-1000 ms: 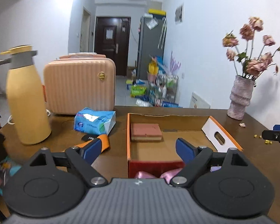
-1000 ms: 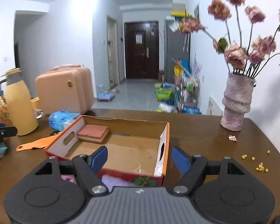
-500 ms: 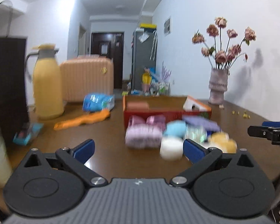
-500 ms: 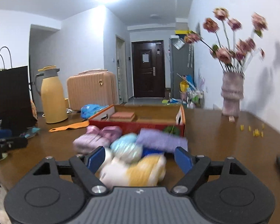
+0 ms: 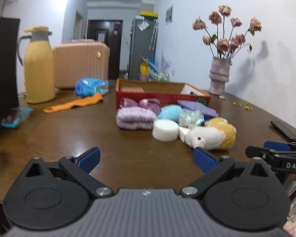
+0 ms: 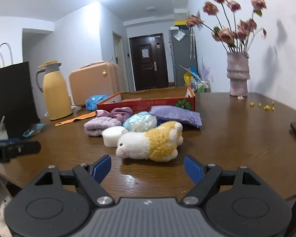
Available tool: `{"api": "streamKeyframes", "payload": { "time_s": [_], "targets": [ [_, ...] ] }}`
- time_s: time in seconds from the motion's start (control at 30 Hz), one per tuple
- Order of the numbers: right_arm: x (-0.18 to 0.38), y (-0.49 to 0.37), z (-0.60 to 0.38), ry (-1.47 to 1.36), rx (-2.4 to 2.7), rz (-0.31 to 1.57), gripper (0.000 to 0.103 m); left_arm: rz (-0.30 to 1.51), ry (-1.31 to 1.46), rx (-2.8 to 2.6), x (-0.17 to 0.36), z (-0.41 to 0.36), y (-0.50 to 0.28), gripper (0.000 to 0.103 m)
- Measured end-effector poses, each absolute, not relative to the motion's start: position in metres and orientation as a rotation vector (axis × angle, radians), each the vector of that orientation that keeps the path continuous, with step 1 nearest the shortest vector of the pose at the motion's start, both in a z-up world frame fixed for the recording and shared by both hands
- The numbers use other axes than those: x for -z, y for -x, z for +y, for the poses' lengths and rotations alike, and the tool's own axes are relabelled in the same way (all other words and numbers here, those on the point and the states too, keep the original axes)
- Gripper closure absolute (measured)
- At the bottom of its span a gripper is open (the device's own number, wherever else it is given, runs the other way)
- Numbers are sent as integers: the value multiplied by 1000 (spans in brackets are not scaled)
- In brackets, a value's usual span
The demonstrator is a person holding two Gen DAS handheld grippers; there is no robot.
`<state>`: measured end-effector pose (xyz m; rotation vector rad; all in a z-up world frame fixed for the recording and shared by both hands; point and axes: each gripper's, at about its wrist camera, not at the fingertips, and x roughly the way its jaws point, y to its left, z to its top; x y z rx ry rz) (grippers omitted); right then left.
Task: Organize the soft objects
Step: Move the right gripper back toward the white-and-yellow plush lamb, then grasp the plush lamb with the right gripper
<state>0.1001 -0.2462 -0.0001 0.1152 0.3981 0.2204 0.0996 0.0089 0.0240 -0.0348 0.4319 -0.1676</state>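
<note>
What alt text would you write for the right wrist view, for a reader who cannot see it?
A white and yellow plush sheep lies on a brown table, just ahead of the open, empty right tool. Behind it are other soft items and a red cardboard box.

Right gripper [image 6: 147, 166] open over brown wooden table [image 6: 236, 138], nothing between jaws.
White-and-yellow plush lamb [image 6: 151, 143] just ahead; red cardboard box [image 6: 148, 103] behind soft pile.
</note>
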Motion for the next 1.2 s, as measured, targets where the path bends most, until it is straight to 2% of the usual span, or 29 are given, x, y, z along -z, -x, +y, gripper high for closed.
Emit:
{"api": "streamKeyframes", "payload": {
  "time_s": [0.17, 0.3, 0.47, 0.57, 0.67, 0.7, 0.93, 1.2],
  "targets": [
    [6, -123, -256, -173, -209, 402, 23, 470, 51, 229, -18, -10, -131, 1],
    [2, -149, -263, -227, -223, 370, 24, 515, 144, 336, -20, -26, -169, 12],
    [2, -188, -267, -270, -225, 389, 34, 580, 232, 401, -14, -39, -217, 20],
    [10, -208, -269, -295, -223, 435, 43, 659, 313, 459, -2, -41, -243, 30],
    [20, -219, -274, -360, -240, 464, 44, 737, 387, 525, 13, -41, -259, 48],
    [22, -221, -276, -384, -253, 474, 45, 753, 398, 529, 17, -42, -262, 51],
    [32, -224, -280, -434, -311, 508, 54, 756, 391, 542, 19, -42, -260, 55],
    [20, -187, -286, -424, -335, 512, 57, 761, 398, 578, 14, -38, -219, 58]
  ]
}}
